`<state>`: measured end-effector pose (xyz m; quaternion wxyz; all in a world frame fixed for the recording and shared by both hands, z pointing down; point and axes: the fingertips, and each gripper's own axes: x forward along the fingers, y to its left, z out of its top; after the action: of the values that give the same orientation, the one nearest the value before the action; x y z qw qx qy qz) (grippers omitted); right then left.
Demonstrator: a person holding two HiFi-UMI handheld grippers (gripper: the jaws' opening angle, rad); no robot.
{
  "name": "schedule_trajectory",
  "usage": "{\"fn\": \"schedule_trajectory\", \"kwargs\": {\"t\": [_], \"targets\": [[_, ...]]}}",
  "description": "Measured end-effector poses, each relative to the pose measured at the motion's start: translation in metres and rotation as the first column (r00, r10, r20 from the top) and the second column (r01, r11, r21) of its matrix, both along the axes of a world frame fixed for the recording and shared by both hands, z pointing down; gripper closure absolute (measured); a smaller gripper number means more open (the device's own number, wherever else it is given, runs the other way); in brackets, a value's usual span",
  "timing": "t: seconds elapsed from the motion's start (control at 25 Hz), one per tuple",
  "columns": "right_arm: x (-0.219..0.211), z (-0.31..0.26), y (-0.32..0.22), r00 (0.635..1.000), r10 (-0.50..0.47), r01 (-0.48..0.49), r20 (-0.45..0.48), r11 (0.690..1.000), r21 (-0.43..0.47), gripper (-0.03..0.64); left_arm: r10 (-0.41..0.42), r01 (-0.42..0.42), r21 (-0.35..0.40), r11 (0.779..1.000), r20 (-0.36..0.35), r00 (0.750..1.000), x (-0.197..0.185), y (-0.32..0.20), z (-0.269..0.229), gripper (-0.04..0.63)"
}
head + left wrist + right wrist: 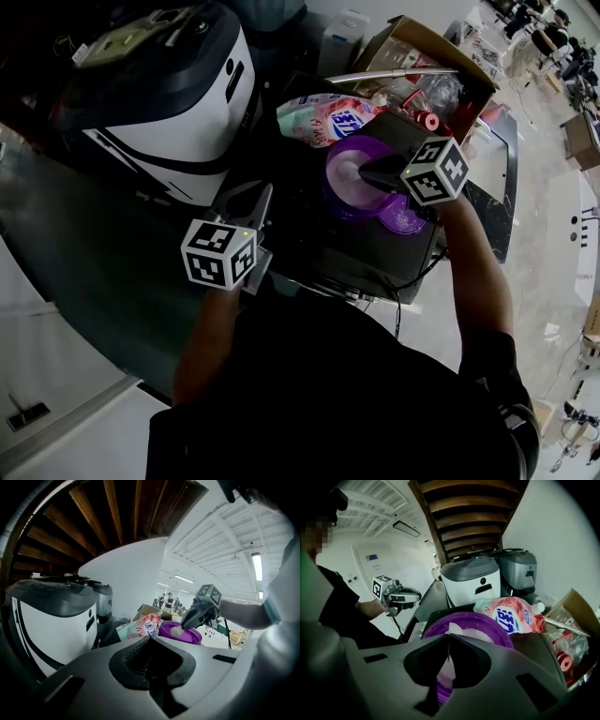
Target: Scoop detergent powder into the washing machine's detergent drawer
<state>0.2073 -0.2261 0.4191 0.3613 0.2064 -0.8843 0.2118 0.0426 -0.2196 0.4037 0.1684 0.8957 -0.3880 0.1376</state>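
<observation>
Both shut: your right hand-held gripper pinches the scoop inside the purple tub, left hand-held gripper is empty.

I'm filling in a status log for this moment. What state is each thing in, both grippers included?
Left gripper: jaws shut, empty.
Right gripper: jaws shut on what looks like a pale scoop, over the tub.
Purple tub: open, white powder inside.
Purple lid: off, beside the tub.
Detergent pouch: lying on its side.
Cardboard box: open.
</observation>
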Motion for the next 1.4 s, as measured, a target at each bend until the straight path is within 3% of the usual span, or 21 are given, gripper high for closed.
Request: {"fn": "schedule_trajectory", "kwargs": {"t": [0.12, 0.44, 0.8, 1.2, 1.4], "targets": [[0.014, 0.000, 0.000, 0.998, 0.048, -0.048, 0.028, 0.999, -0.002, 0.595, 0.003, -0.003, 0.002, 1.000, 0.002, 1.000, 0.006, 0.003, -0.001, 0.588], [0.042, -0.015, 0.000, 0.957, 0.186, -0.185, 0.222, 0.982, -0.023, 0.595, 0.013, -0.013, 0.004, 1.000, 0.012, 1.000, 0.028, 0.013, -0.002, 0.586], [0.055, -0.032, 0.009, 0.868, 0.243, -0.241, 0.433, 0.969, -0.060, 0.595, -0.019, 0.019, -0.010, 1.000, 0.050, 0.999, 0.039, 0.029, 0.001, 0.588], [0.053, -0.034, 0.013, 0.778, 0.319, -0.308, 0.542, 0.945, -0.113, 0.595, -0.051, 0.050, 0.020, 0.999, 0.042, 0.998, 0.023, 0.026, -0.011, 0.586], [0.041, -0.045, 0.019, 0.762, 0.327, -0.328, 0.559, 0.939, -0.102, 0.595, -0.054, 0.053, 0.032, 0.998, 0.034, 0.998, 0.001, 0.025, -0.016, 0.588]]}}
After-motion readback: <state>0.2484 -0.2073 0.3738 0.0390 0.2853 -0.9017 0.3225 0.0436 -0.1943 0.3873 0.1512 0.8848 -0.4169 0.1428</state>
